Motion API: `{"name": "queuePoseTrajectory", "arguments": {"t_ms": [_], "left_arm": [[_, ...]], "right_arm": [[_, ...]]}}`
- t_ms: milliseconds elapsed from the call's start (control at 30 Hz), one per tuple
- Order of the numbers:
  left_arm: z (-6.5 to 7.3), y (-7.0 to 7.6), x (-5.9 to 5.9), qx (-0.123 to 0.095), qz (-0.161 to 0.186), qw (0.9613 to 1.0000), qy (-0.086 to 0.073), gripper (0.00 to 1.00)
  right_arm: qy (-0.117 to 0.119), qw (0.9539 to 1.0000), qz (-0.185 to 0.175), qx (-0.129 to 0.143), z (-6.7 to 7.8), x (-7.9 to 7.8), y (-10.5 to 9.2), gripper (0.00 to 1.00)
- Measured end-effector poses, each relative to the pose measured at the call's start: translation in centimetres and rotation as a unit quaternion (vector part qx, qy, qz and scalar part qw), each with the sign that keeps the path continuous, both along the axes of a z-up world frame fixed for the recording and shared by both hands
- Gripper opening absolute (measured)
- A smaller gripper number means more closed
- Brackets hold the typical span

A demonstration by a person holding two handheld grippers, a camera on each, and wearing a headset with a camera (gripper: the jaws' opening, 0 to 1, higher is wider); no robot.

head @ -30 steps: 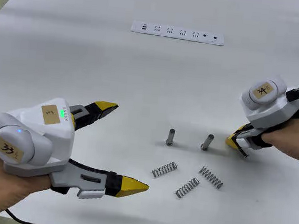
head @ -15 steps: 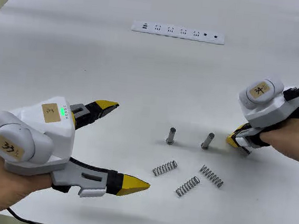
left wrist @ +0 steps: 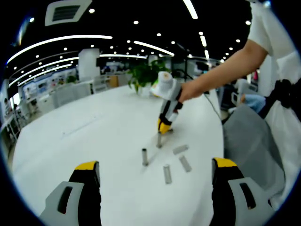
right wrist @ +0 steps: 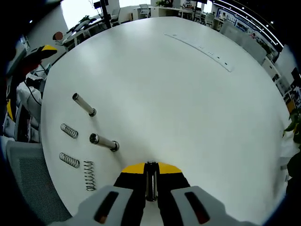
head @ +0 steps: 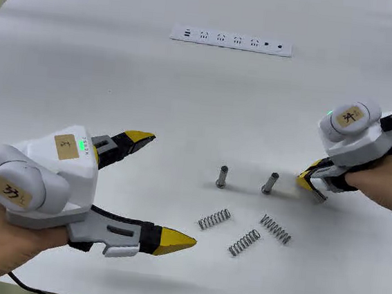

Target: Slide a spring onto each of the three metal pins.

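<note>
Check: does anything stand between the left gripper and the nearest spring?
Nothing visible does. Bare table lies between the open left gripper and the nearest spring; the two standing pins are farther back, off that line.

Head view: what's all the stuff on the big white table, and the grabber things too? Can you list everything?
table: one, white, under everything
power strip: one, white, flat at the far side of the table
metal pins: three, silver; two standing side by side mid-table, the third in the right gripper
springs: three, silver, lying loose on the table just in front of the standing pins
left gripper: one, white and black with yellow tips, open, at the near left
right gripper: one, same colours, shut on a pin, tips down at the table to the right of the standing pins
</note>
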State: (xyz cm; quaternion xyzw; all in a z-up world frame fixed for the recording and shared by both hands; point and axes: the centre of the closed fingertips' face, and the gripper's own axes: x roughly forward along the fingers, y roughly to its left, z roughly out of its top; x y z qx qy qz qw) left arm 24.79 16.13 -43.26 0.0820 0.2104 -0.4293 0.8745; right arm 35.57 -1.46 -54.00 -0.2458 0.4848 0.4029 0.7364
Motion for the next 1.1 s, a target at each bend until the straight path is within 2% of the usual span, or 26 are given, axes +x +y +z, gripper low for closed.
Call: {"name": "queuePoseTrajectory", "arguments": {"t_ms": [833, 1100], "left_arm": [[0.2, -0.2, -0.1, 0.002, -0.006, 1.0000, 0.000, 1.00], [0.2, -0.5, -0.2, 0.002, -0.009, 1.0000, 0.000, 1.00]], "right_arm": [[-0.040, 0.9977, -0.007, 0.055, 2.0, -0.6, -0.3, 0.09], [-0.050, 0.9961, -0.010, 0.072, 2.0, -0.3, -0.7, 0.09]]}}
